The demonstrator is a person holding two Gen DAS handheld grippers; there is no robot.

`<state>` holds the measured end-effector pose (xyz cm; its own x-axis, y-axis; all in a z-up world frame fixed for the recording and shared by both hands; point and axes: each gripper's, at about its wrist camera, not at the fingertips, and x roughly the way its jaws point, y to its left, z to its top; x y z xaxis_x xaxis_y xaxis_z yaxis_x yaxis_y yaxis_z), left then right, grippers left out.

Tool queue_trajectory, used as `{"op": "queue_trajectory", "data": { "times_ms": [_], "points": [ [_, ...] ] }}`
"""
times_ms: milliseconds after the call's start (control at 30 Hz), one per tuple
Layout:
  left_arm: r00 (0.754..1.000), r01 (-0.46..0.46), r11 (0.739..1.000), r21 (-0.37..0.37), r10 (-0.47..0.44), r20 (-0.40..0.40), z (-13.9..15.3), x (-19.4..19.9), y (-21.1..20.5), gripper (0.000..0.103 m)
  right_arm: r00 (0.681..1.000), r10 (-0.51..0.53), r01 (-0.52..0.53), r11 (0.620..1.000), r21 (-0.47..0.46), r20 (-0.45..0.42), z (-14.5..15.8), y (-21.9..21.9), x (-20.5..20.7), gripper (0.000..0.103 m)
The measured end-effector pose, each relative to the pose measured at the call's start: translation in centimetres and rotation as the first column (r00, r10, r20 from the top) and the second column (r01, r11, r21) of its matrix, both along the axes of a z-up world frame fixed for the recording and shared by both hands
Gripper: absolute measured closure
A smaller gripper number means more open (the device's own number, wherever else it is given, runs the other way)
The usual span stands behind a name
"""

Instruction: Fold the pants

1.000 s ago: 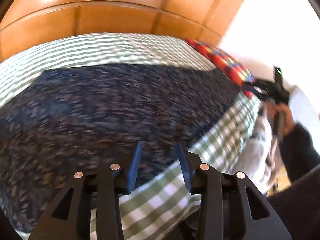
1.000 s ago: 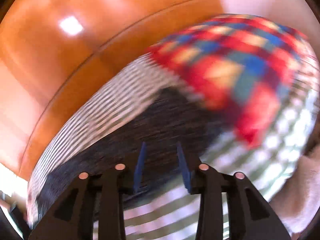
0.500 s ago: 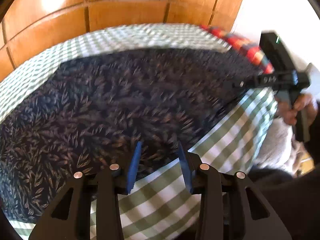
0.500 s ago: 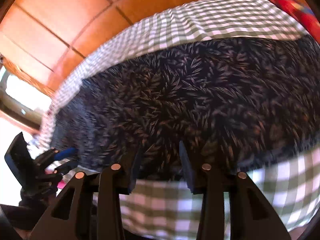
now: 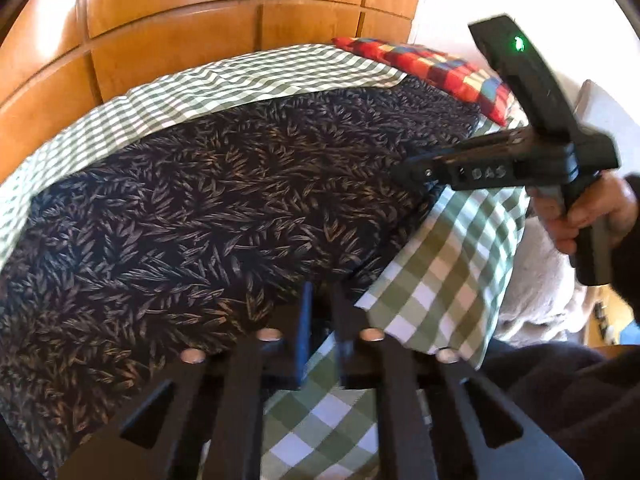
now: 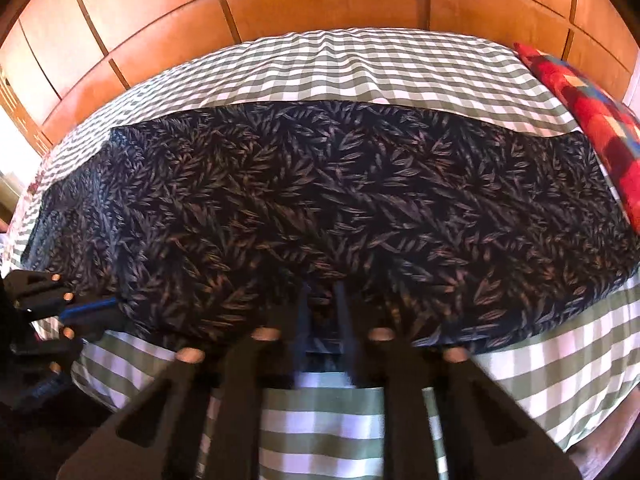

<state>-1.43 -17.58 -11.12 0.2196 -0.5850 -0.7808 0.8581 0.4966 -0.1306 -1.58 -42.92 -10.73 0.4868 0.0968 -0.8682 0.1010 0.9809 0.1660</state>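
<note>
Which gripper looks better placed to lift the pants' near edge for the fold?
Probably right. The right gripper straddles the pants at their near edge, with fabric inside its gap. The left gripper sits at the hem, partly over the checked sheet.

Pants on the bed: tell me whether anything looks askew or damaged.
Nothing stands out. The leaf-print pants lie spread flat across the checked bedsheet, without visible tears or bunching. Both hand-held grippers are at their near edge.
</note>
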Motion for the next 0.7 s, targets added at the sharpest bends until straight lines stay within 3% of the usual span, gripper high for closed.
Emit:
{"op": "queue_trajectory", "data": {
  "times_ms": [233,400,500,567,700],
  "points": [
    [0.999,0.004,0.996,-0.09,-0.008,-0.043,1.6,-0.7,2.5,0.102,0.998,0.065,-0.064,0.998,0.014,-0.011,0.6,-0.1,-1.7,0.103],
    [0.994,-0.026,0.999,-0.046,0.021,-0.104,-0.5,0.0,2.1,0.101,0.996,0.08,-0.08,0.996,0.031,-0.03,0.5,0.0,-1.2,0.103],
    [0.99,-0.05,0.995,-0.085,0.038,-0.134,0.8,0.4,3.4,0.087,0.993,0.119,-0.12,0.991,0.056,0.007,2.4,0.0,-0.9,0.097],
    [0.984,-0.109,0.984,-0.142,0.086,-0.157,1.8,1.0,5.4,0.072,0.989,0.134,-0.138,0.987,0.085,0.056,3.7,0.3,0.0,0.07],
    [0.949,-0.293,0.945,-0.146,0.27,-0.161,2.5,2.9,9.8,0.072,0.969,0.214,-0.232,0.96,0.158,0.124,5.2,4.2,4.4,0.07]
  ]
}}
